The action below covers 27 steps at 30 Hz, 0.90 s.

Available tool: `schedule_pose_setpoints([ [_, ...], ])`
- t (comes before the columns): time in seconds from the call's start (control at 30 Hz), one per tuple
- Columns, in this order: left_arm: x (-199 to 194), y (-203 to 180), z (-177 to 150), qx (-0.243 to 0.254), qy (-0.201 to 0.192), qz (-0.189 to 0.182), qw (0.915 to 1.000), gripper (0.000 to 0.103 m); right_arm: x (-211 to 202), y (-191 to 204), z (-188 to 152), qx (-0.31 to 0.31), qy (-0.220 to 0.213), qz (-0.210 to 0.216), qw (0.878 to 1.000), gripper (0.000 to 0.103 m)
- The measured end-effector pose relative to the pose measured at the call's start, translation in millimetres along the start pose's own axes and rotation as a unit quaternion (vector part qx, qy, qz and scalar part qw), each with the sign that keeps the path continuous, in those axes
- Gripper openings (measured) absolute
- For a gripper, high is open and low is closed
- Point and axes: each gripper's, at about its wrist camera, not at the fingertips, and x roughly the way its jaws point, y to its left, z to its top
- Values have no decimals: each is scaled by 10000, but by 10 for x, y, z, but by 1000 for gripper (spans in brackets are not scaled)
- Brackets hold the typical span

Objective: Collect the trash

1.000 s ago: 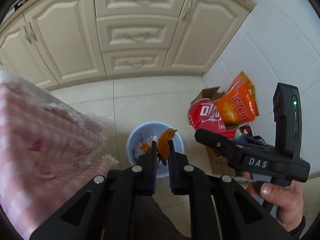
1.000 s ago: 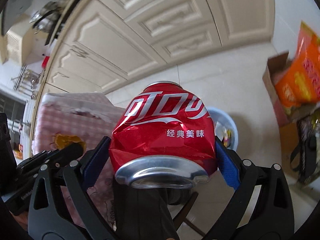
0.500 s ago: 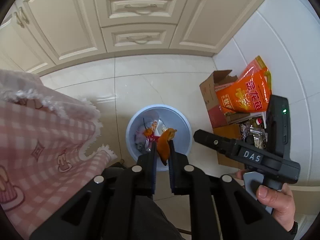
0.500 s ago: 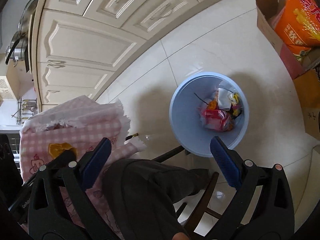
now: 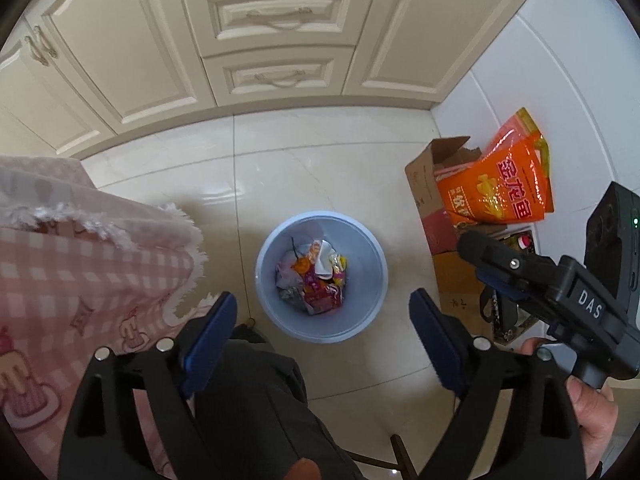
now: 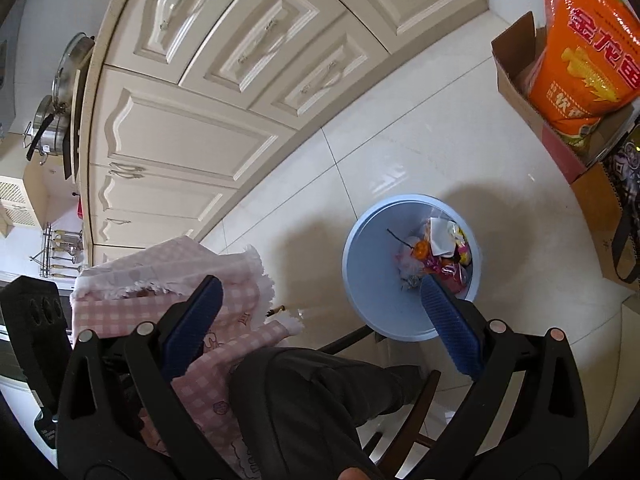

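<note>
Down below the left gripper [image 5: 322, 320], between and just beyond its blue-padded fingers, sits a round pale-blue plastic bin [image 5: 360, 312] with smooth sloping walls. At its bottom lies the trash [image 5: 314, 276]: a loose heap of crinkled wrappers in red, yellow and white, an orange scrap, a thin dark stem and some pale crumpled film. The left gripper's jaws are opening and stand wide, with nothing between the ribbed pads. The right gripper [image 6: 320, 322] is spread open and empty too; from its view the bin lies ahead under its right finger [image 6: 450, 326], which covers part of the near rim.

Around the bin the floor [image 5: 320, 168] is glossy cream tile with thin grout lines. To the left of the left gripper hangs a pink checked cloth [image 5: 80, 264], soft, with a frayed white fringe and cartoon prints. To its right a brown cardboard box [image 5: 424, 188] holds a shiny orange bag [image 5: 500, 188] with red characters. Ahead stand cream cabinets [image 5: 280, 28] with moulded panels and curved metal handles.

Only the left wrist view shows the person's hand [image 5: 592, 412] wrapped round the black handle of the right gripper, lettered "DAS". Only the right wrist view shows the counter [image 6: 86, 92] edge above the cabinets, carrying steel pots [image 6: 52, 120], and a rack of utensils [image 6: 60, 252] beyond. Both views show a dark trouser leg [image 6: 304, 408] directly under the grippers.
</note>
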Motion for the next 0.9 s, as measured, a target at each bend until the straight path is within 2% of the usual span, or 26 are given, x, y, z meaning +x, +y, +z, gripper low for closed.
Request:
schedule_pose_setpoints([
  [0.1, -170, -4, -37, 36, -176, 20, 9998, 92, -78, 79, -22, -87, -58, 26, 9999, 97],
  [0.27, -560, -25, -128, 92, -602, -66, 9981, 94, -262, 310, -102, -291, -197, 105, 9993, 97],
  [0.5, -1408, -18, -415, 130, -1642, 4, 9863, 94, -756, 902, -287, -922, -607, 274, 9935, 97],
  [0.57, -1649, 4, -533, 92, -1921, 58, 9813, 94, -908, 1153, -380, -1201, -723, 363, 9895, 97],
  [0.7, -2185, 163, -851, -112, -2602, 346, 9649, 94, -1153, 1644, -613, -1740, -903, 540, 9791, 97],
  [0.9, -2817, 567, -1363, -466, -3308, 1079, 9364, 94, -1463, 2565, -1123, -2810, -1155, 807, 9493, 97],
])
